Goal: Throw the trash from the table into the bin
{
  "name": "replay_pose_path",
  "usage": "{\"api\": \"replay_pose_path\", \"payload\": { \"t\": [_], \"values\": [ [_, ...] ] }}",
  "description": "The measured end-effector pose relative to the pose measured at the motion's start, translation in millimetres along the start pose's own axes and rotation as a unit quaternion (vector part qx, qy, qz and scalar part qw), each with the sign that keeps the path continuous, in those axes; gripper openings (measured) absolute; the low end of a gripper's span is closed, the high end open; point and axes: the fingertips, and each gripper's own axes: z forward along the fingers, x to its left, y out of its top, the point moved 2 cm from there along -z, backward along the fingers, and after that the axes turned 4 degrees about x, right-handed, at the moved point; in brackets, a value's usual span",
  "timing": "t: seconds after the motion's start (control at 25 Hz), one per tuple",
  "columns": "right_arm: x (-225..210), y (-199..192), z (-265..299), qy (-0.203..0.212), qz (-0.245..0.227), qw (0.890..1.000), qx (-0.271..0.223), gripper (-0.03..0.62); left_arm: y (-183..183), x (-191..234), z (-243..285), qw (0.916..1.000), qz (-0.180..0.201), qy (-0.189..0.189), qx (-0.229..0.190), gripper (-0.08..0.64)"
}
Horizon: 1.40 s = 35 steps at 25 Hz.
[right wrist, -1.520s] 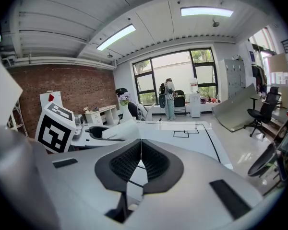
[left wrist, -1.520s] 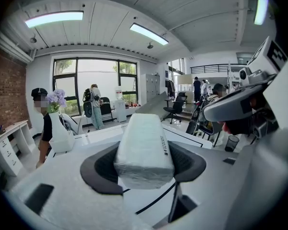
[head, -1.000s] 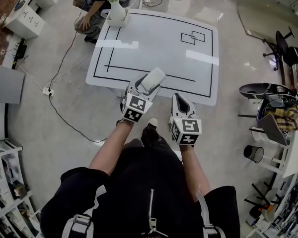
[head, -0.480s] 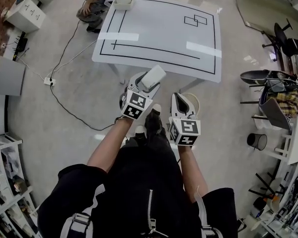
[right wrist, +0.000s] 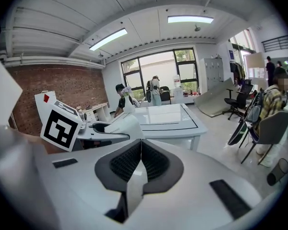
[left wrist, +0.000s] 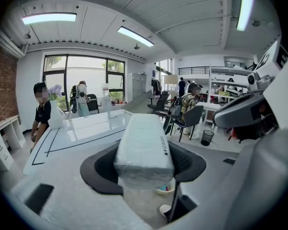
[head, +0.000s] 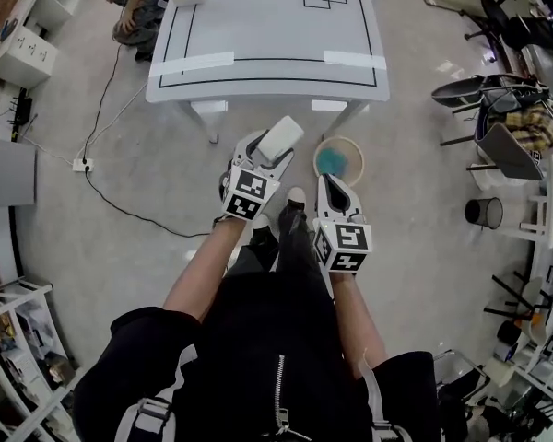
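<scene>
My left gripper [head: 275,151] is shut on a white wrapped pack [head: 282,139], which sticks out forward between the dark pads [left wrist: 102,166]. In the left gripper view the pack [left wrist: 144,147] fills the middle. A round bin [head: 338,159] with something teal inside stands on the floor in front of the white table [head: 267,26], just ahead of my right gripper [head: 335,190]. The bin's rim [left wrist: 164,189] peeks out below the pack. In the right gripper view the right gripper [right wrist: 140,153] is shut, with its pads meeting and nothing between them.
A person [head: 134,7] crouches at the table's far left corner beside a white pot. A cable and power strip [head: 81,165] lie on the floor at left. Chairs, bags and a black waste basket [head: 484,213] stand at right.
Both grippers have drawn back from the table, which has slid up the head view. The bin has come into sight in front of the table. The left gripper still holds the pack.
</scene>
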Motion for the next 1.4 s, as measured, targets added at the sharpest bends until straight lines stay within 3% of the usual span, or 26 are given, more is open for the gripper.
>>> {"api": "replay_pose_path", "payload": {
  "t": [0.2, 0.4, 0.6, 0.84, 1.2, 1.4],
  "values": [
    [-33, -1, -18, -0.024, 0.006, 1.000, -0.003, 0.009, 9, -36, 20, 0.9997, 0.003, -0.024, -0.003, 0.275],
    [-61, -14, -34, -0.020, 0.011, 1.000, 0.005, 0.009, 13, -66, 50, 0.9996, -0.006, -0.027, -0.002, 0.275],
    [-127, -26, -48, 0.002, -0.010, 1.000, 0.023, 0.009, 15, -107, 101, 0.9996, -0.027, -0.003, 0.004, 0.275],
    [-208, -28, -46, 0.046, -0.037, 0.997, 0.040, 0.009, 20, -136, 151, 0.9963, -0.066, 0.055, 0.007, 0.275],
    [-281, -43, -34, 0.105, -0.068, 0.991, 0.047, 0.009, 9, -175, 212, 0.9917, -0.076, 0.103, 0.017, 0.275],
    [-309, -57, -19, 0.121, -0.072, 0.989, 0.046, 0.009, -20, -186, 248, 0.9887, -0.087, 0.119, 0.025, 0.275]
  ]
}}
